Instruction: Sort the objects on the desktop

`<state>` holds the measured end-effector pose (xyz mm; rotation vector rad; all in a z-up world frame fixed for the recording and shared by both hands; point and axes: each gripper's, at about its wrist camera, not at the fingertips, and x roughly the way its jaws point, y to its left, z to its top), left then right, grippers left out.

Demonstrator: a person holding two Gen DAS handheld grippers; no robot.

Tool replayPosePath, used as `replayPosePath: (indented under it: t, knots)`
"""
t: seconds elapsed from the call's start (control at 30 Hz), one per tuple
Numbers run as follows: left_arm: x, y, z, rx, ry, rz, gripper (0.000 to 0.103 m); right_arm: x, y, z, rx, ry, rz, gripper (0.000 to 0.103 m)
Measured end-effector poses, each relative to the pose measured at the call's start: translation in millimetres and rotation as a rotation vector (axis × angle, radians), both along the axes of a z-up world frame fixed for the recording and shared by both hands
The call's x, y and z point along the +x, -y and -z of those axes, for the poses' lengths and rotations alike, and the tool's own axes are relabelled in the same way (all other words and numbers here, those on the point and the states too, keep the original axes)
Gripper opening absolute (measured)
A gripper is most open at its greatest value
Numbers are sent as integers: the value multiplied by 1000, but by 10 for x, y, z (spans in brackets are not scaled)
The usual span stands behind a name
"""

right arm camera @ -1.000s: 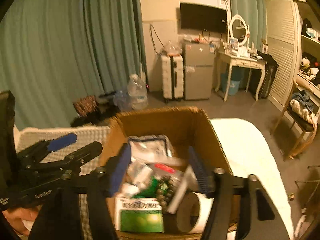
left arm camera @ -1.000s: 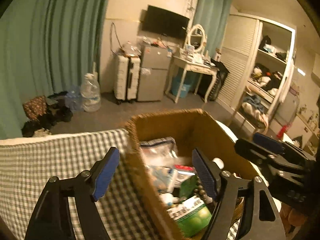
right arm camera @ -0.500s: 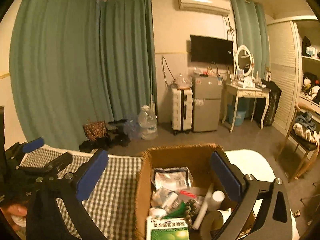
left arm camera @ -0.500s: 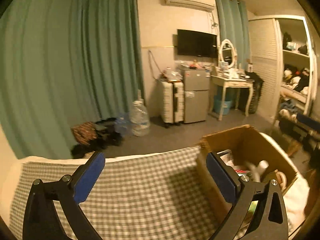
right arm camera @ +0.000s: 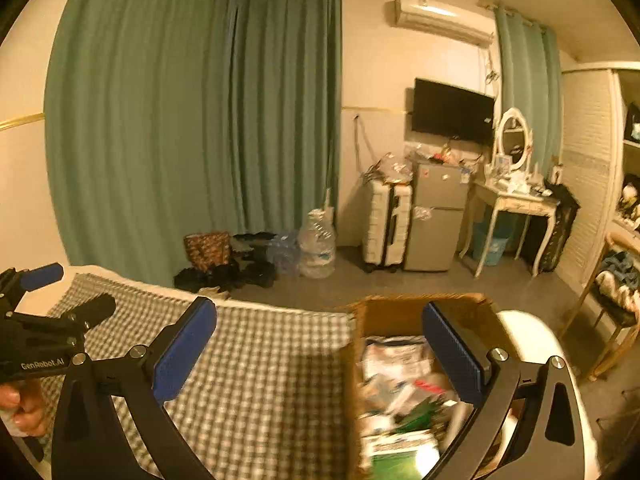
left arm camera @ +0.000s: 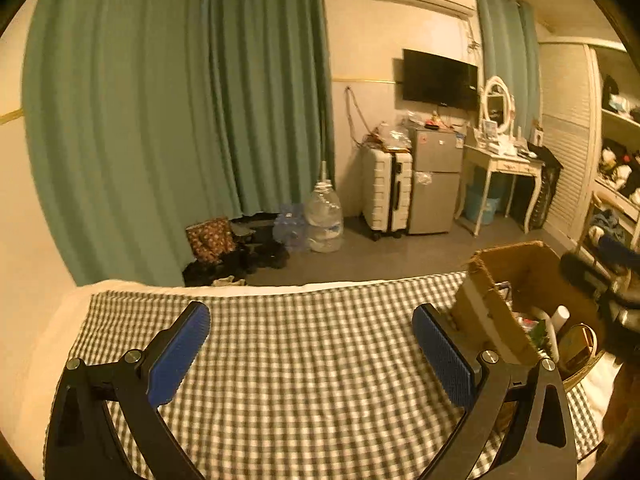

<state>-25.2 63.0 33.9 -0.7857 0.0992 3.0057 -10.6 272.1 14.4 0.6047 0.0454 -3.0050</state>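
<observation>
A brown cardboard box [right arm camera: 460, 310] stands at the right end of a checked tablecloth [right arm camera: 264, 380]. It holds several items: a clear packet [right arm camera: 394, 356], a green-and-white carton [right arm camera: 400, 456] and other small packs. The box also shows in the left wrist view [left arm camera: 488, 320], with a white bottle [left arm camera: 558, 316] and a tape roll [left arm camera: 578, 346] inside. My left gripper [left arm camera: 310, 340] is open and empty above the bare cloth, left of the box. My right gripper [right arm camera: 320, 338] is open and empty, its right finger over the box. The left gripper also shows in the right wrist view [right arm camera: 52, 300].
The table's far edge drops to a floor with a water jug [left arm camera: 324, 216], a white suitcase [left arm camera: 386, 192], a small fridge [left arm camera: 436, 184] and a dressing table [left arm camera: 504, 164]. Green curtains [left arm camera: 180, 120] hang behind. A wooden chair [right arm camera: 616, 320] stands to the right.
Both grippers have risen and pulled back from inside the box, opening wider. The left one has swung left over the bare cloth. Both views now tilt up toward the room.
</observation>
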Motion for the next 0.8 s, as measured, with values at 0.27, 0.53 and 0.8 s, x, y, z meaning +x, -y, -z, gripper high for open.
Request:
replayPosePath:
  t: [0.27,0.53,0.8]
  knots:
    - [181,455,91,-12,-4,-107,103,-13,415,301,-21,82,-58,103]
    - [204,628,202,0,5,-149,103,13,570,388,-21,99,-75,103]
    - [217,626,319,-2,18,-146,103,11,706,435,-10,112,-90,103]
